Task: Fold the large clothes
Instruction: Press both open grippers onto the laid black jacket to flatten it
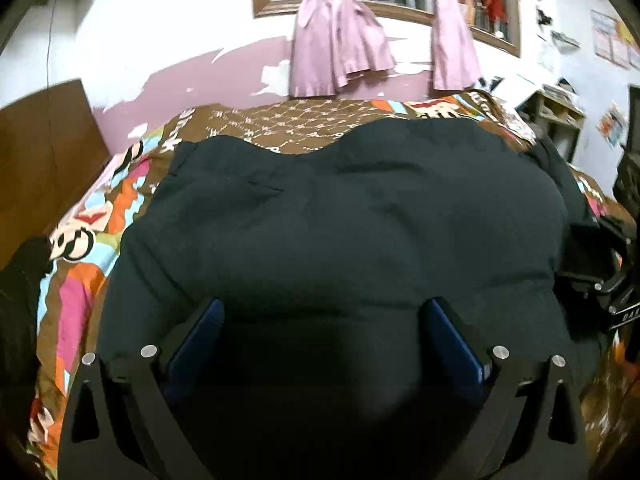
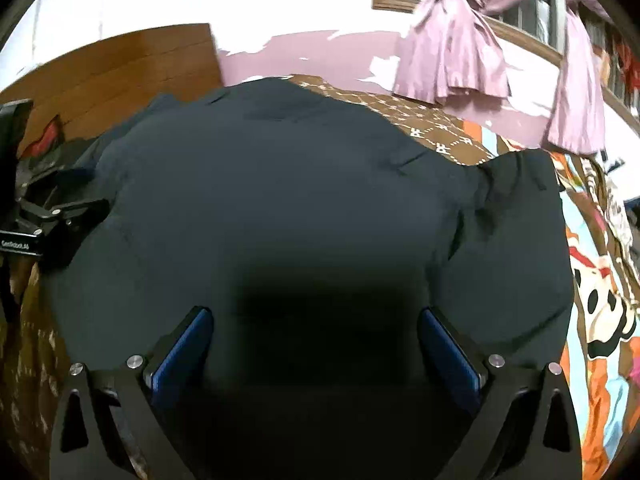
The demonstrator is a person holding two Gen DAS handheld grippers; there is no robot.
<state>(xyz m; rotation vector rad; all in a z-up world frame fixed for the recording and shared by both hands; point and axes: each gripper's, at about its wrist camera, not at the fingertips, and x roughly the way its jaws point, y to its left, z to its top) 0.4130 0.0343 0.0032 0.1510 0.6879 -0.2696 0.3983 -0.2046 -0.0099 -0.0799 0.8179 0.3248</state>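
The left gripper [image 1: 324, 312] hangs over the dark garment [image 1: 340, 220], its blue-padded jaws spread wide with nothing between them. The right gripper [image 2: 316, 320] does likewise, jaws apart above the same cloth [image 2: 280, 200]. The garment lies spread across a bright cartoon-print bedspread [image 1: 80, 264], with pink curtains [image 1: 340, 40] at the window beyond and a wooden headboard [image 2: 120, 72] beside it.

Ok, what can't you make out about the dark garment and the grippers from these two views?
- Dark garment: near edge cut off by the frame bottom and lost in shadow, both views.
- Garment type: blurred, no clear sleeves or legs.
- Left gripper, right gripper: open; contact with the cloth unclear.
- Bedspread: mostly covered.
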